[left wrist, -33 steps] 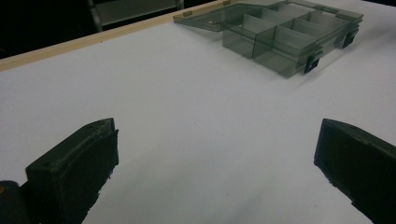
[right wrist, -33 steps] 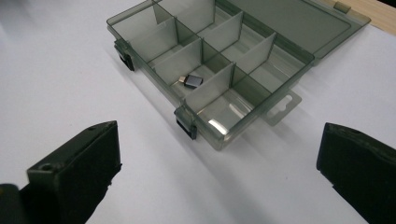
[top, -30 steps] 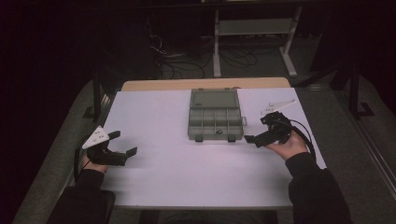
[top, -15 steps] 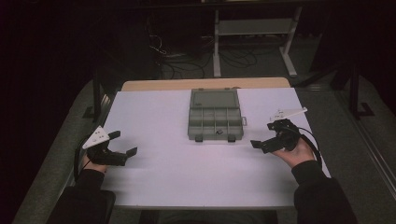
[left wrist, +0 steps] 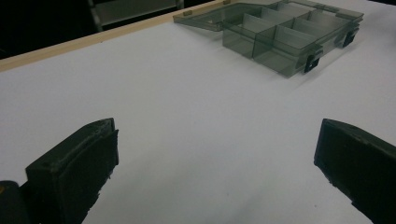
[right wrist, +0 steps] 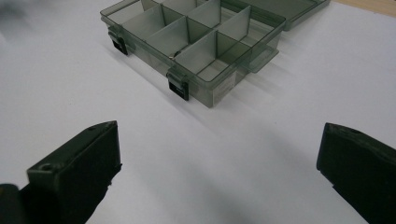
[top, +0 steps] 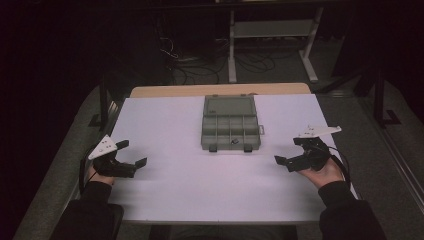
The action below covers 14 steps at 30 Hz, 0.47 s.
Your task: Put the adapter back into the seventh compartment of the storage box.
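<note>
A grey see-through compartment box (top: 230, 131) lies at the middle back of the white table (top: 200, 190), its lid (top: 230, 106) folded flat toward the far side. Two black latches face me. My left gripper (top: 132, 153) rests open at the left, well short of the box, nothing between its fingers. My right gripper (top: 289, 151) is open at the right, a short way from the box's near right corner. The left gripper view has the box (left wrist: 285, 39) far off at the upper right. From the right gripper view the box (right wrist: 196, 42) sits just ahead, dividers plain.
A wooden table edge (top: 220, 90) runs behind the white sheet. Beyond it, on the dark floor, stand a metal frame (top: 270, 35) and loose cables (top: 200, 65). Dark floor borders the table on both sides.
My right gripper has drawn back from the box's right side toward the near right of the table. The left gripper and the box have not moved.
</note>
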### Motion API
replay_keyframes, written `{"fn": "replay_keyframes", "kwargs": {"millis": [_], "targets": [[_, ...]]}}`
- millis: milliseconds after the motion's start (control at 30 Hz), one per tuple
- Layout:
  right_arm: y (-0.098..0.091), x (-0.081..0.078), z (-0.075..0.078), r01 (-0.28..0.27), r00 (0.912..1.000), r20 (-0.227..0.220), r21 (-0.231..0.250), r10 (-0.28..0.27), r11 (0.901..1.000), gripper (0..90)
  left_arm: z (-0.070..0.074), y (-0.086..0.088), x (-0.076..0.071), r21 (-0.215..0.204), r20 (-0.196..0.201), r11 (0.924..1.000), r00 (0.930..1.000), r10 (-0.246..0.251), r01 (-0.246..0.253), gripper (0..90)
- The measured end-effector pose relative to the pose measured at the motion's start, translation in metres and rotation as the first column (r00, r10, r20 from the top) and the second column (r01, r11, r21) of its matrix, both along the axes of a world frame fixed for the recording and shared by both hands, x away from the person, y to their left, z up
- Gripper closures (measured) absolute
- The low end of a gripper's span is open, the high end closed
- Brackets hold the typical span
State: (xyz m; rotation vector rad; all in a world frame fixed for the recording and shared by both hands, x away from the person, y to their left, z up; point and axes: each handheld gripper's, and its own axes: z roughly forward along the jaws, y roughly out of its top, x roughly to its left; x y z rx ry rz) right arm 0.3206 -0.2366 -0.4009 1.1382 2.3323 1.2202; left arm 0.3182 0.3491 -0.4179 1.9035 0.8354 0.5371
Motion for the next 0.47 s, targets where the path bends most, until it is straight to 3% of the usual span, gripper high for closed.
{"fn": "replay_keyframes", "kwargs": {"millis": [467], "targets": [[-0.0089, -0.0099, -0.0102, 0.038, 0.9992, 0.016, 0.004, -0.038, 0.9993, 0.0, 0.0006, 0.0002, -0.0004, -0.007, 0.002, 1.0, 1.0, 0.004, -0.004, 0.0]]}}
